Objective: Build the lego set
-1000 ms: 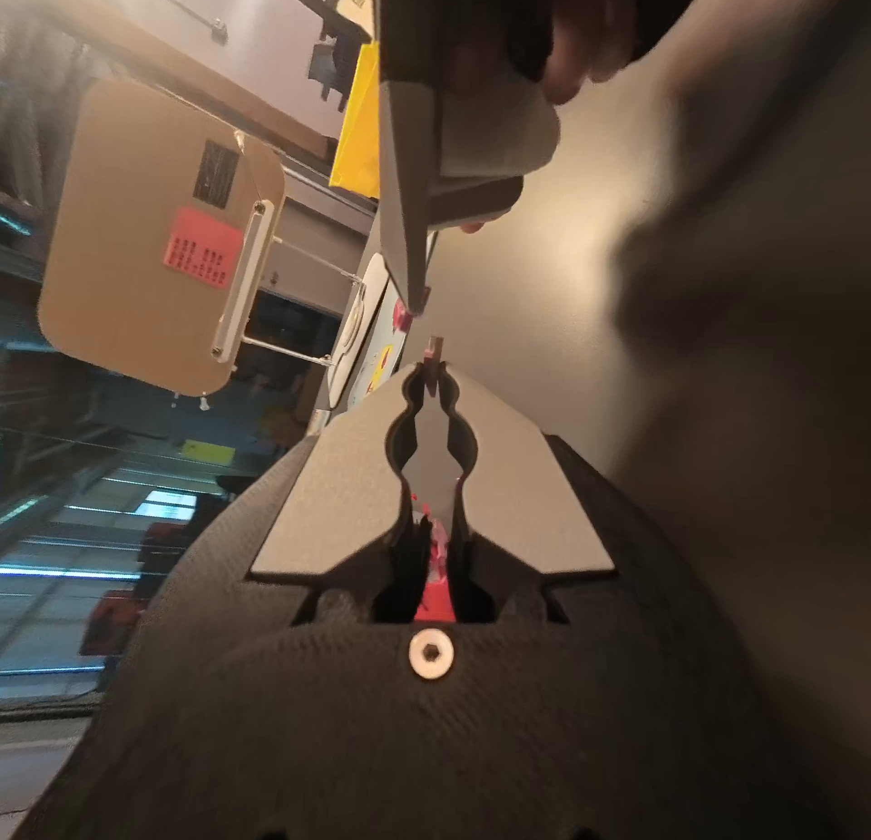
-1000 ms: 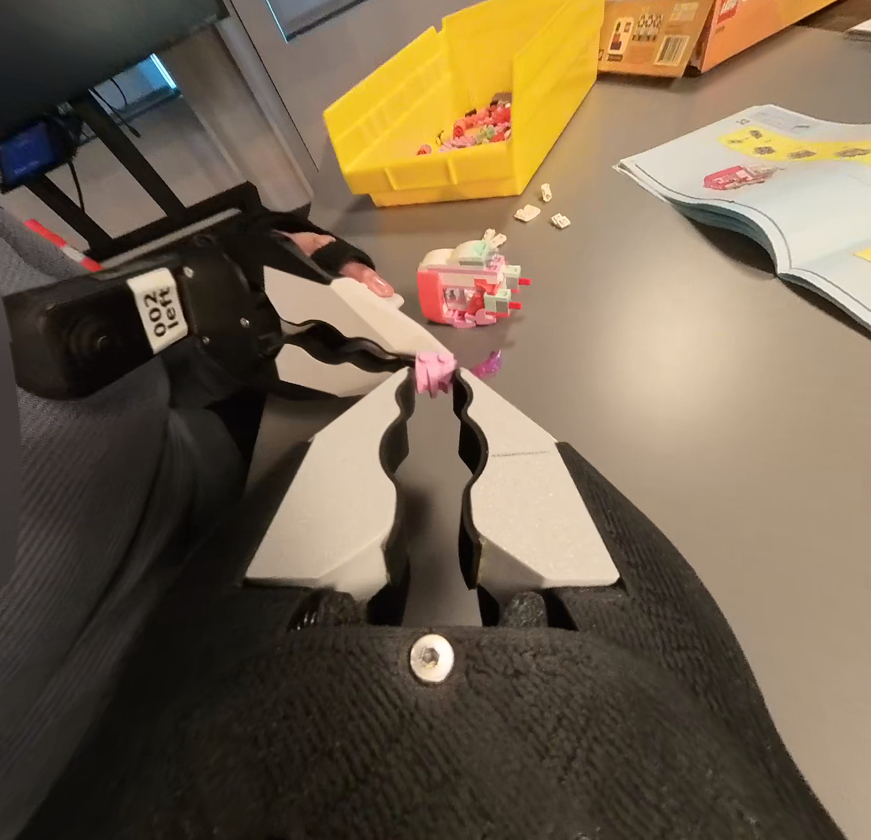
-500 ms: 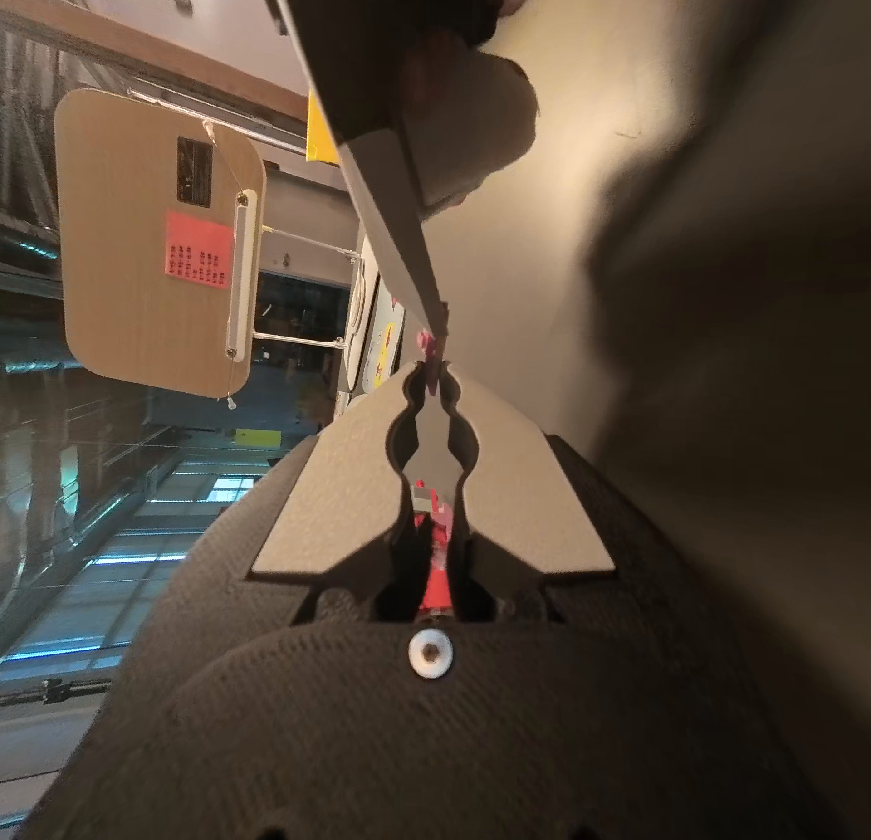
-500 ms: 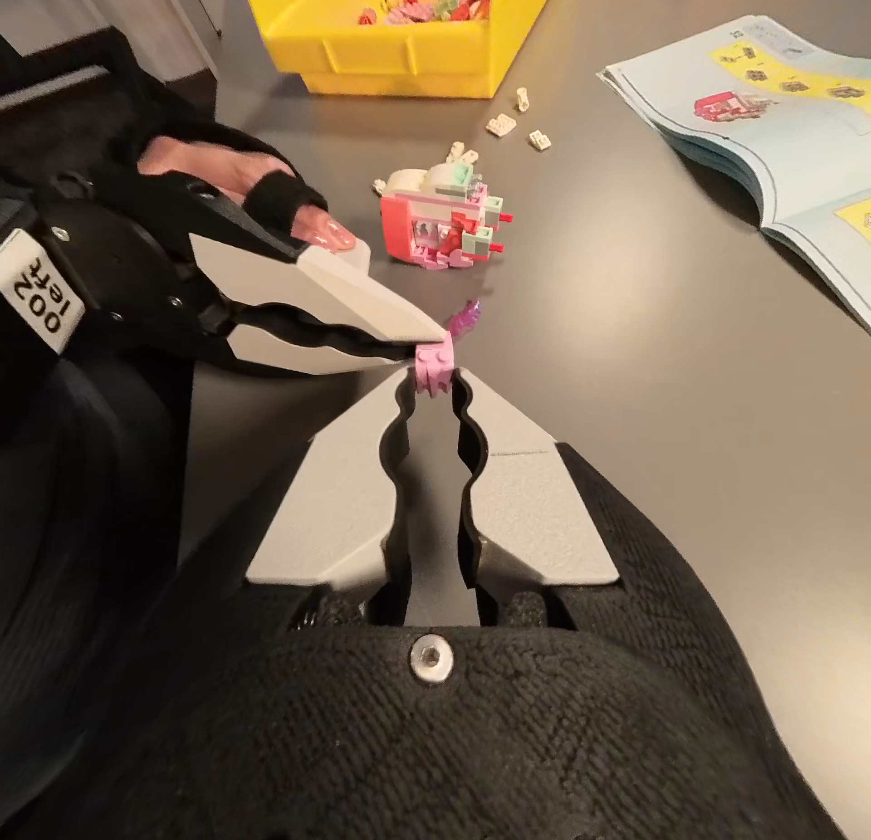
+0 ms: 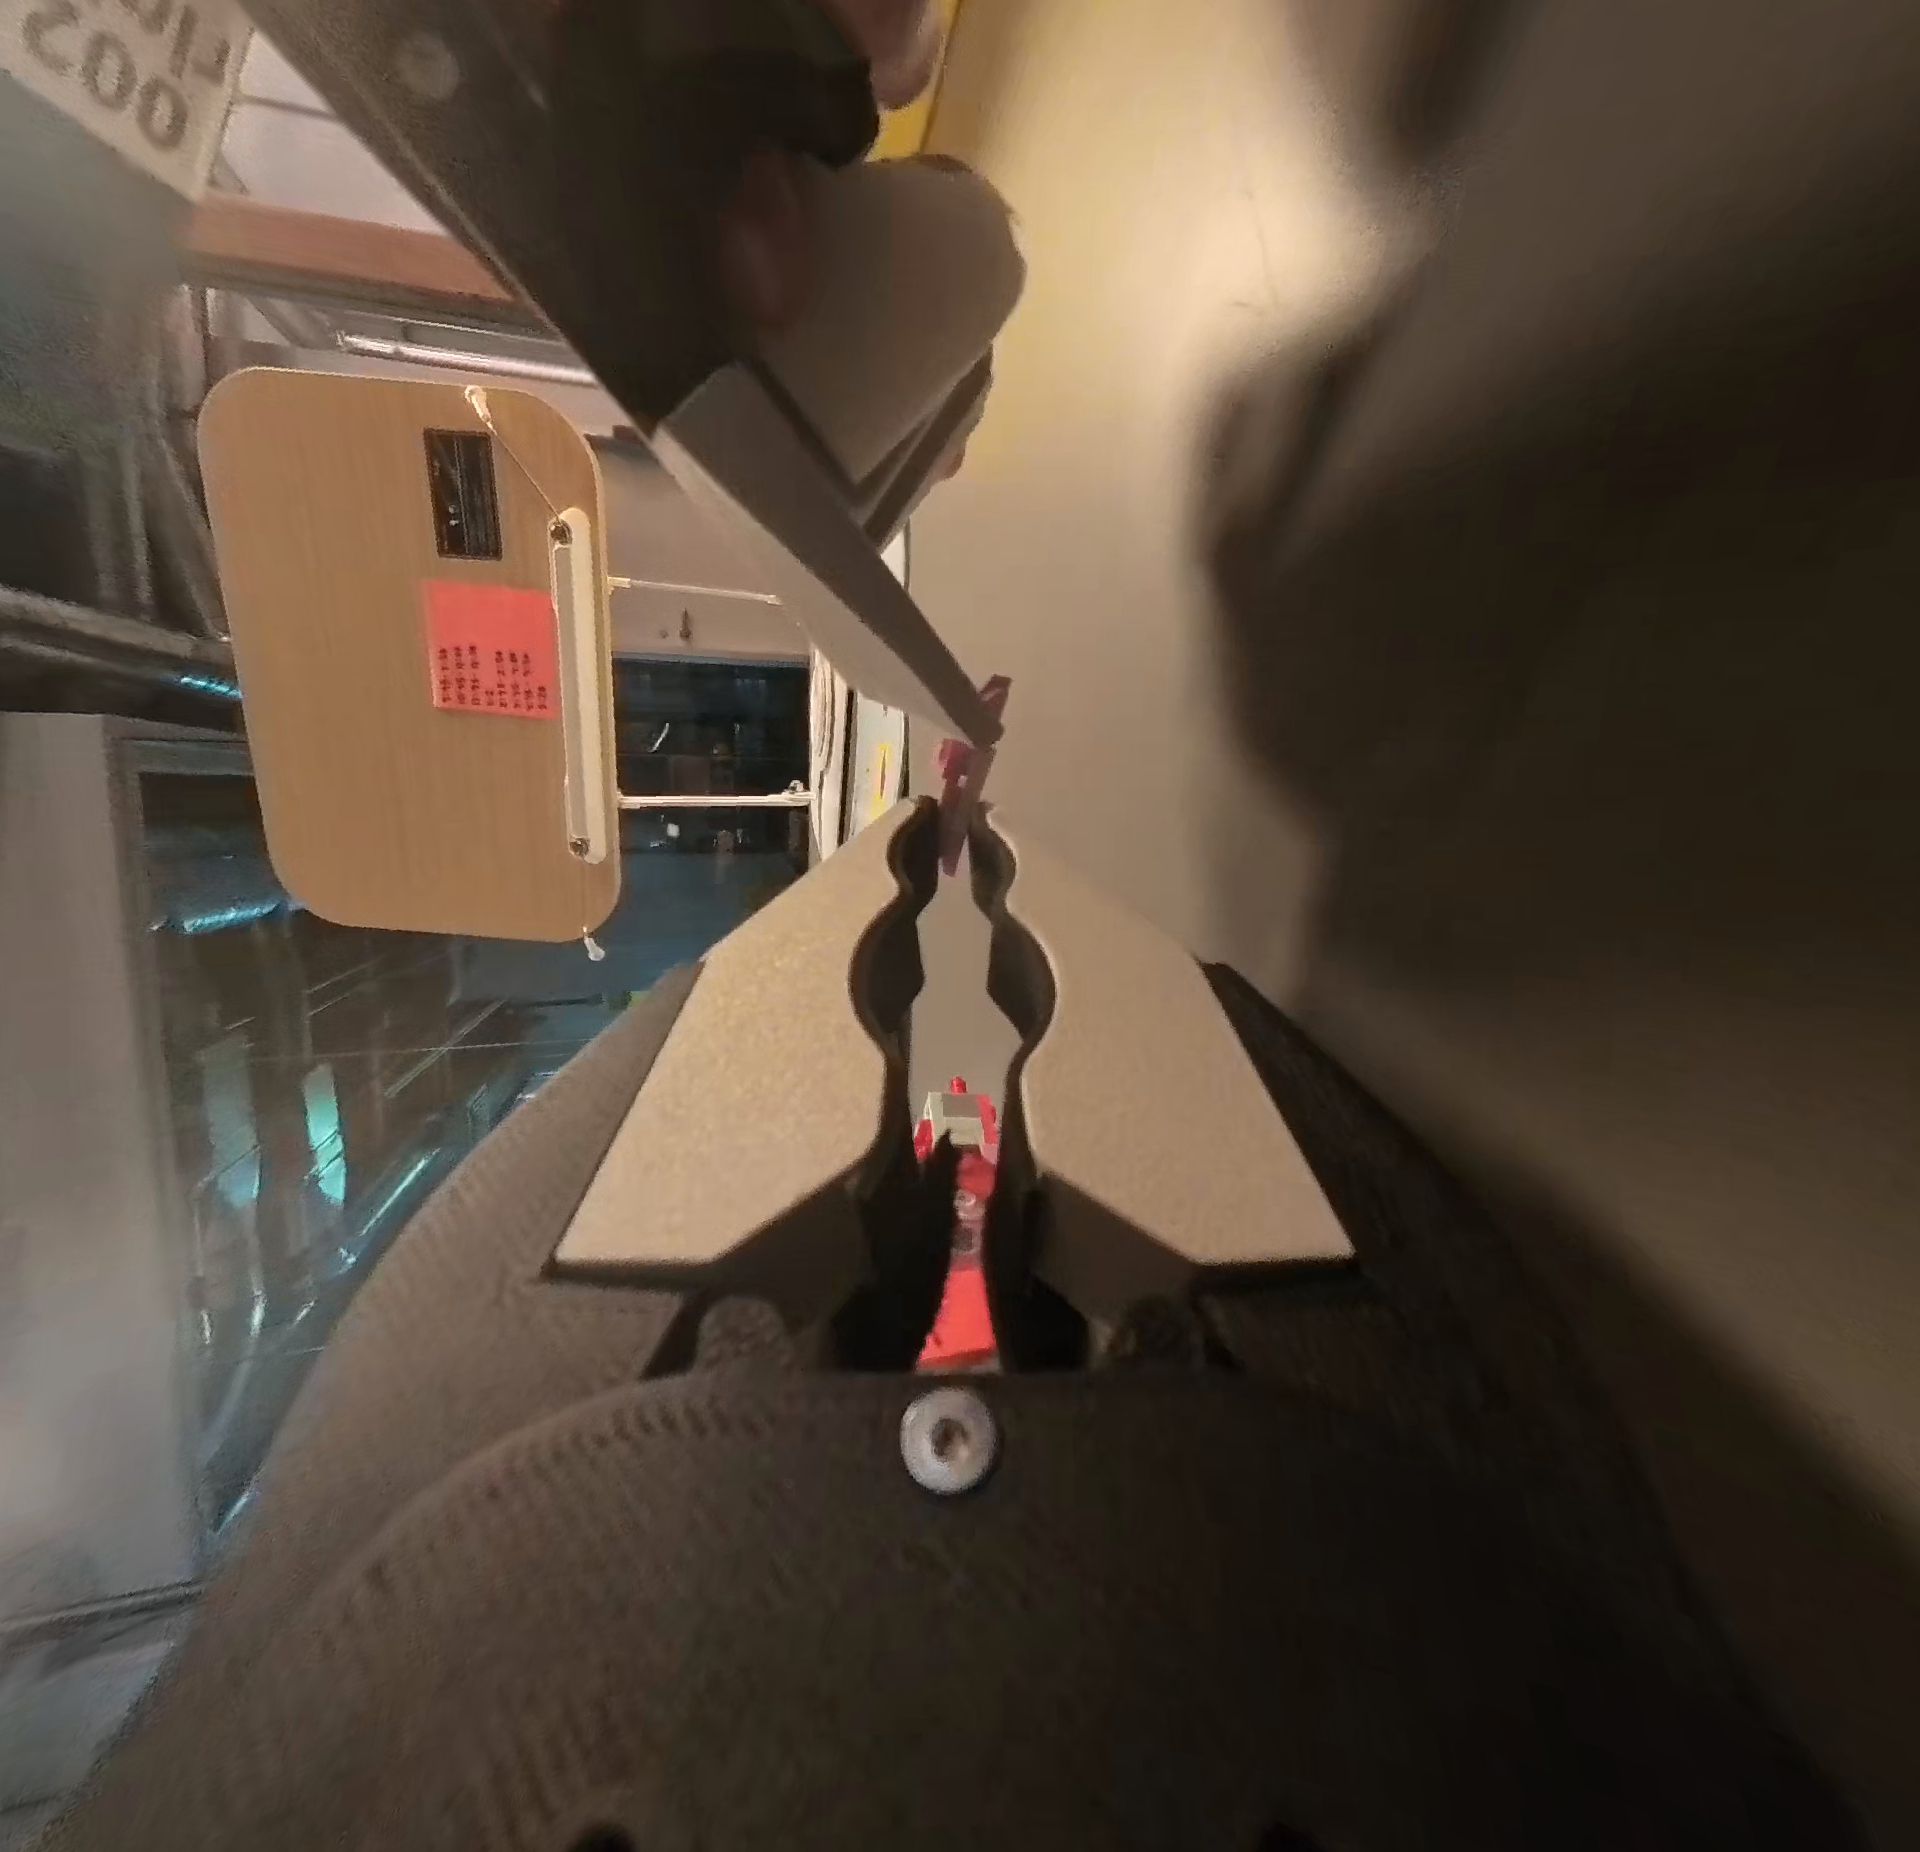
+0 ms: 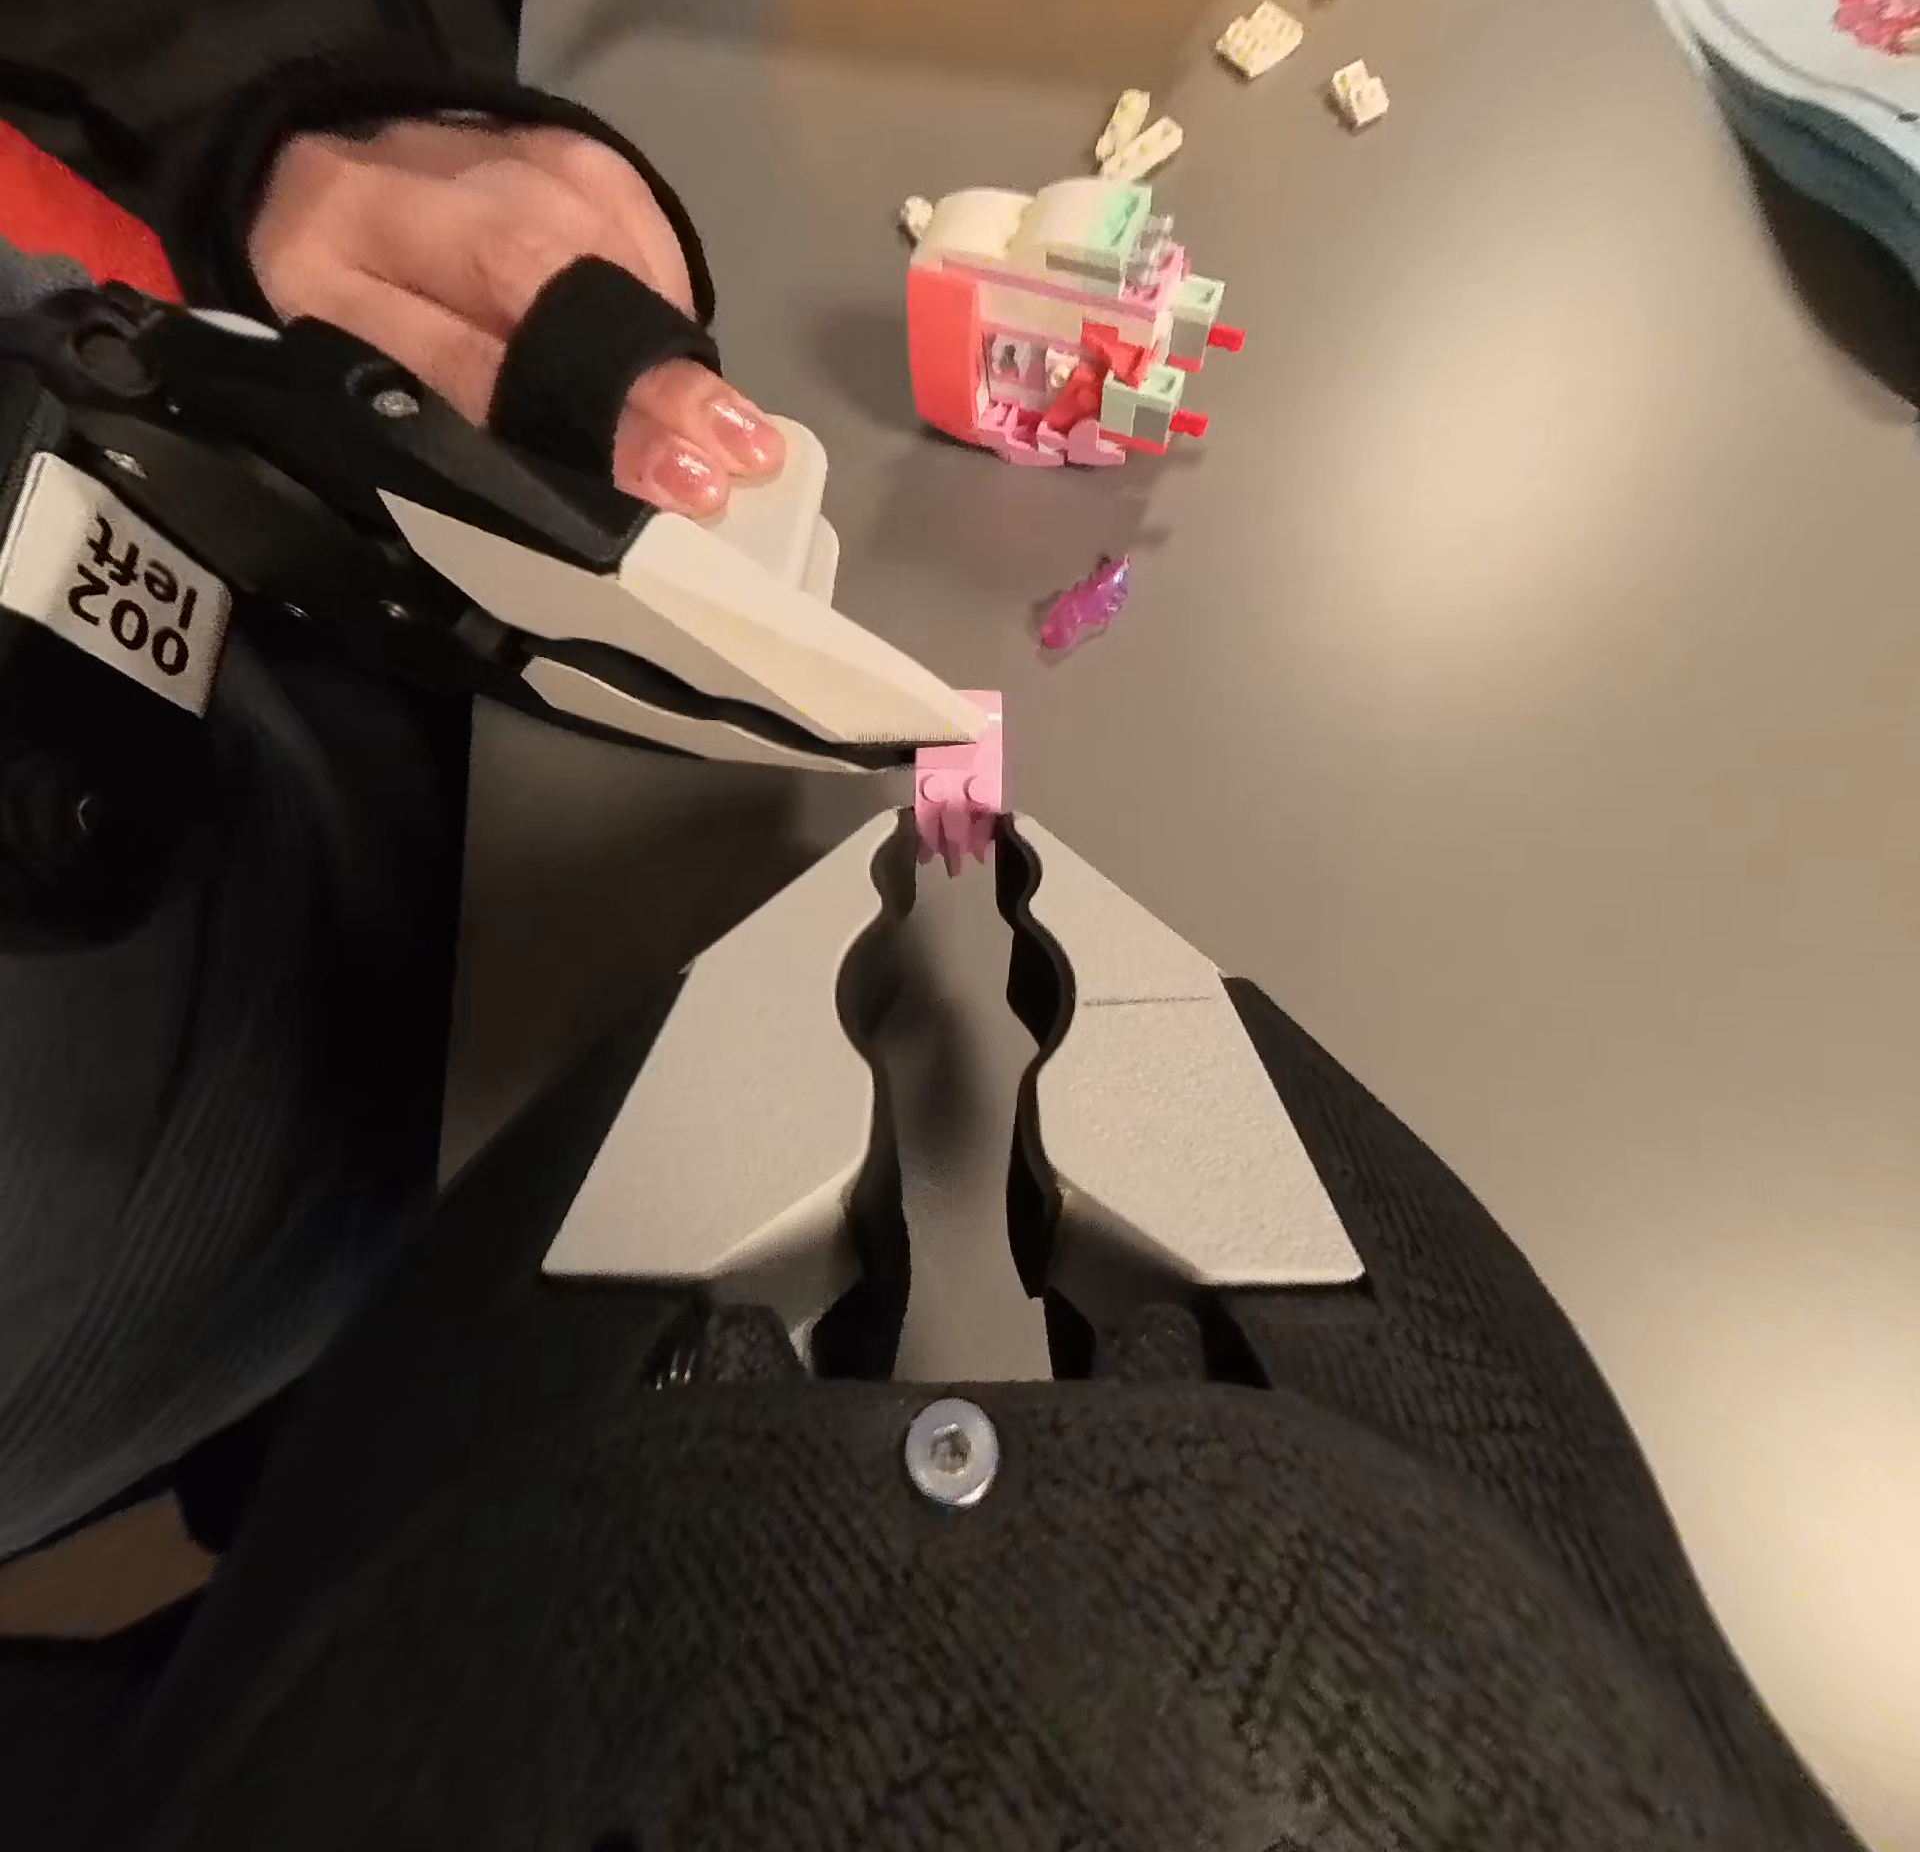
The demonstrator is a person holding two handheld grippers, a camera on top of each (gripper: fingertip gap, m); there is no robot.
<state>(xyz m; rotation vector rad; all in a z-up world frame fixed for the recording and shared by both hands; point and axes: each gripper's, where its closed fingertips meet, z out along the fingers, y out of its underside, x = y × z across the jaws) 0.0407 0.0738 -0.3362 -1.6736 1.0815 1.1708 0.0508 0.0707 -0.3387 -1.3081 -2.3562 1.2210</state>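
Two grippers meet on one small pink brick piece point(image 6: 961, 784) above the grey table point(image 6: 1455, 763). I see my right gripper point(image 6: 956, 834) pinching its near end and my left gripper point(image 6: 961, 737) closed on its far end. It looks light, rigid and smooth, so I'd hold its flat sides.

bare grey table point(image 6: 1507, 763) right; brick model point(image 6: 1060, 337) blocks ahead.
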